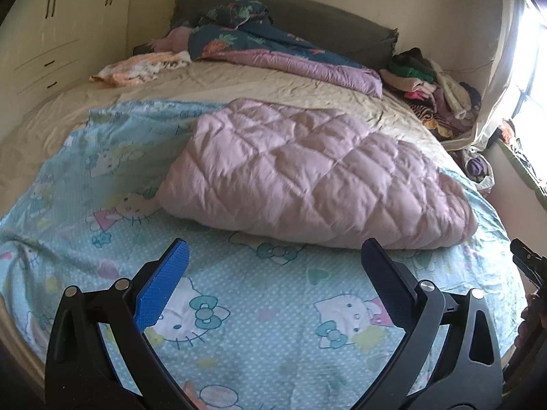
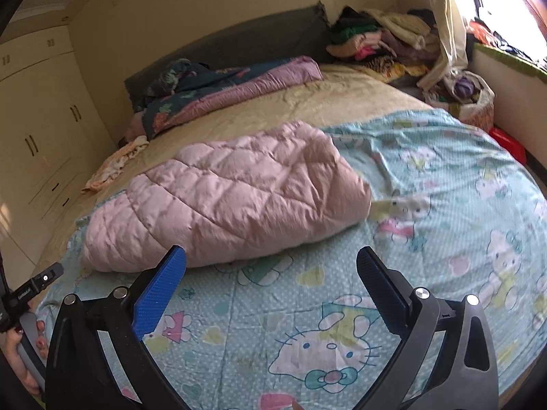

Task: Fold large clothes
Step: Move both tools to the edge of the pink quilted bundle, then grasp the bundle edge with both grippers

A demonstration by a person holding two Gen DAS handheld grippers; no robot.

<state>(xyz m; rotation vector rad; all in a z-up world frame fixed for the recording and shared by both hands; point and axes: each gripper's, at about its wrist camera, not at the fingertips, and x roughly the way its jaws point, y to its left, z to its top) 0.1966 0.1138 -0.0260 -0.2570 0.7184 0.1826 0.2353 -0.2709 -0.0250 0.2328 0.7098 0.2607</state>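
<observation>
Left gripper (image 1: pixel 273 256), black frame with one blue ribbed pad, fingers spread wide, nothing between them; it hangs above the light-blue cartoon-cat printed sheet (image 1: pixel 239 294) near the foot of the bed. Right gripper (image 2: pixel 271 263), same build, fingers likewise spread wide and empty, over the same sheet (image 2: pixel 427 205). Pale pink diamond-quilted padded garment (image 1: pixel 307 177), folded into a thick bundle, lies on the blue sheet just beyond both pairs of fingertips; from the right wrist view it (image 2: pixel 225 198) sits left of centre, touching neither gripper. Cream bedsheet (image 1: pixel 273 82) covers the upper half of the mattress. At the head: dark grey headboard cushion (image 1: pixel 307 24), and a dark teal floral quilt with mauve lining (image 1: pixel 290 54) bunched against it. Peach patterned cloth (image 1: pixel 140 68) crumpled by the far left edge. Mixed heap of clothes (image 1: pixel 434 92) at the far right corner, beside a cream curtain (image 1: pixel 495 78) and bright window. Cream wardrobe with dark handles (image 1: pixel 51 27) along the left wall. A hand (image 2: pixel 20 352) grips the other tool's handle at the left edge of the right wrist view.
</observation>
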